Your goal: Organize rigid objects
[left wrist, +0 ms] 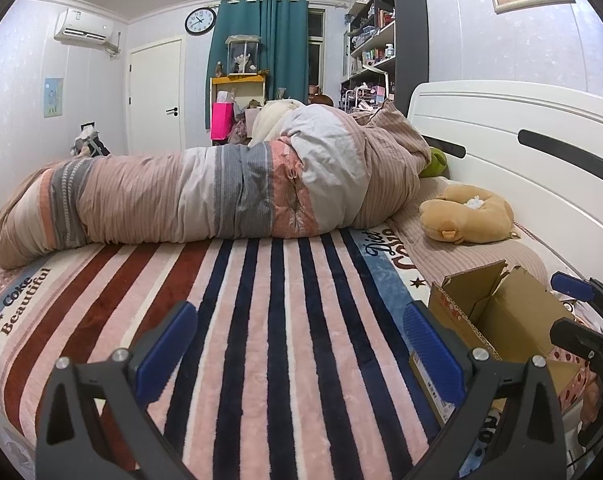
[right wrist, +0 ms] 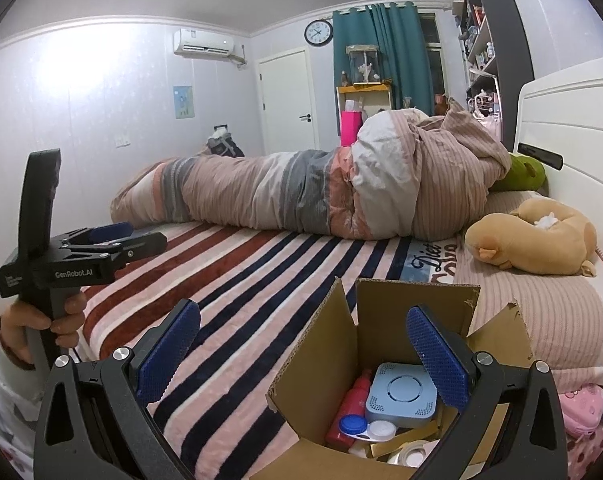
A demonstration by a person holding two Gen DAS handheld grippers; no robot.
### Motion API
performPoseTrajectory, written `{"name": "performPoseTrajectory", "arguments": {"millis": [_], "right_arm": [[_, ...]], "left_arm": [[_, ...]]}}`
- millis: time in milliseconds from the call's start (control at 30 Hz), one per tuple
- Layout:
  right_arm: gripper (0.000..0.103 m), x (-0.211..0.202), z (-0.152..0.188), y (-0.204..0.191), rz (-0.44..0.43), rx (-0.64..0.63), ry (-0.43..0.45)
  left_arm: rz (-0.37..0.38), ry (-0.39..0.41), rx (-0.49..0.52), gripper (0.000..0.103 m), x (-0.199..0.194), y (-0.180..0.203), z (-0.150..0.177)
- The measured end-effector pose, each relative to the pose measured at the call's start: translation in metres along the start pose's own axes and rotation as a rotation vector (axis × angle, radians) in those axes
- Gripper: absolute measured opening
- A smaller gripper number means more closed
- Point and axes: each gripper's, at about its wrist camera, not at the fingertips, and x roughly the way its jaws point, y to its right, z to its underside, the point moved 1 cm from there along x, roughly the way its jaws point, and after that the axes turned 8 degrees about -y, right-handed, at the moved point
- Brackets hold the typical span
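An open cardboard box [right wrist: 385, 312] stands on the striped bed blanket [right wrist: 237, 280]. Inside it lie a light blue square device [right wrist: 401, 396], a red bottle [right wrist: 351, 404], a blue and white contact lens case [right wrist: 367, 428] and a tape roll [right wrist: 411, 456]. My right gripper [right wrist: 305, 352] is open and empty, just above the box's near edge. My left gripper [left wrist: 301, 352] is open and empty over the blanket, left of the box [left wrist: 497, 320]. It also shows in the right wrist view [right wrist: 113, 236], held by a hand.
A rolled duvet [left wrist: 221, 192] lies across the bed's far side. A tan plush toy [left wrist: 465, 212] sits by the white headboard [left wrist: 521, 128]. A pink pouch [right wrist: 585, 408] lies right of the box. Shelves [left wrist: 381, 40] stand behind.
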Motion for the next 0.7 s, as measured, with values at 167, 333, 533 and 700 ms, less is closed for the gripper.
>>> {"name": "performPoseTrajectory", "arguments": {"millis": [167, 333, 533, 700], "right_arm": [[0.103, 0.0000, -0.0003, 0.0006, -0.001, 0.001, 0.000], [0.103, -0.0002, -0.0002, 0.0004, -0.001, 0.001, 0.001], [0.103, 0.0000, -0.0001, 0.0001, 0.001, 0.001, 0.001], [0.103, -0.0001, 0.0000, 0.0005, -0.001, 0.002, 0.002]], "left_arm": [[-0.004, 0.003, 0.001, 0.102, -0.0004, -0.0001, -0.0001], [-0.006, 0.004, -0.001, 0.102, -0.0013, -0.0008, -0.0005], [-0.011, 0.003, -0.003, 0.102, -0.0016, -0.0023, -0.0006], [-0.012, 0.004, -0.004, 0.102, -0.0018, -0.0026, -0.0002]]}}
